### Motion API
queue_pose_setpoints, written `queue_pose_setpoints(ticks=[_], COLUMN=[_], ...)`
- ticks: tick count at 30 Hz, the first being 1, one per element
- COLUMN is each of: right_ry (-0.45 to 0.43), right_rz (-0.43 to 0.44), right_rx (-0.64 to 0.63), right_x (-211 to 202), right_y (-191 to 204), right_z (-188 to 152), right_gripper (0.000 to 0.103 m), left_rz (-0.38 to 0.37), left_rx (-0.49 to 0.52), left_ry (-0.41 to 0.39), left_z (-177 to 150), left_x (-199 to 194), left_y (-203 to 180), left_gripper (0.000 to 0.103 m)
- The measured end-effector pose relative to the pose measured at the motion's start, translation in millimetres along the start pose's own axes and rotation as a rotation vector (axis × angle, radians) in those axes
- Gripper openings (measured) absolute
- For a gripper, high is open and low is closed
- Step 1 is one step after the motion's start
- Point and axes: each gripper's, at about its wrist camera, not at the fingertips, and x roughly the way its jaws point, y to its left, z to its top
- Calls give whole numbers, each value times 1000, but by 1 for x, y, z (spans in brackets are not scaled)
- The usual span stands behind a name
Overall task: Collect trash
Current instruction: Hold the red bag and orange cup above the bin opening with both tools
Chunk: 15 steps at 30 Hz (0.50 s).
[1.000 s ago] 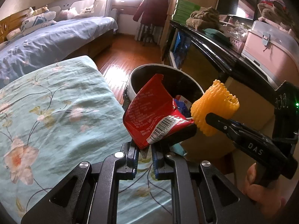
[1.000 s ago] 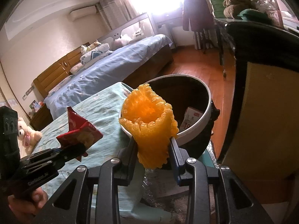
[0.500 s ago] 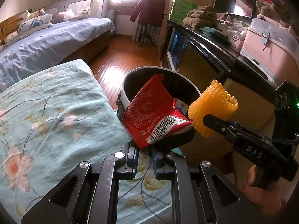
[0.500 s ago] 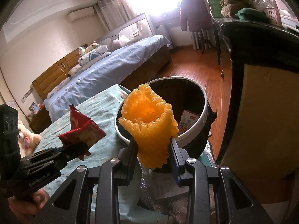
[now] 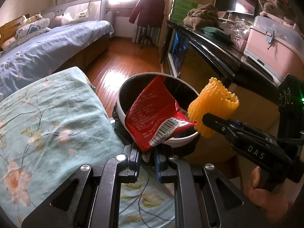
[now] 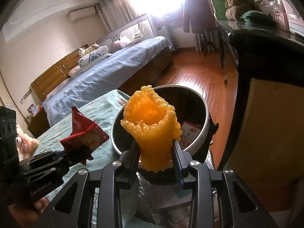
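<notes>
My left gripper (image 5: 145,154) is shut on the lower corner of a red snack wrapper (image 5: 152,117) with a barcode, held just over the near rim of a round white trash bin (image 5: 121,104) with a black liner. My right gripper (image 6: 154,152) is shut on a yellow foam fruit net (image 6: 152,129), which hangs over the bin's near edge (image 6: 114,131). In the right wrist view the wrapper (image 6: 83,131) and left gripper (image 6: 62,154) sit left of the bin. In the left wrist view the net (image 5: 210,108) and right gripper (image 5: 205,121) are at the bin's right side. A red-and-white box (image 6: 190,133) lies inside the bin.
A bed with a teal floral sheet (image 5: 47,117) lies left of the bin. A black glossy cabinet (image 5: 209,43) with a pink box (image 5: 271,41) and clutter stands on the right. A second bed with blue bedding (image 5: 47,47) and bare wood floor (image 5: 121,60) are behind.
The left gripper has carried the red wrapper a little toward the bin, so the bin looks nearer and more centred. The right gripper and its foam net have stayed put.
</notes>
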Motion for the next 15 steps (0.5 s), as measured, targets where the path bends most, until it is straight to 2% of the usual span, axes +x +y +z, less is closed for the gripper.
queue_pose_setpoints(ticks=[15], right_ry=[17], right_rz=[-24], right_rx=[-9], right_x=[15], right_y=[-8], right_z=[12], right_gripper=[33], left_rz=[7], left_rx=[10], left_ry=[3], left_z=[15], left_x=[12], left_y=[-3], left_gripper=[11])
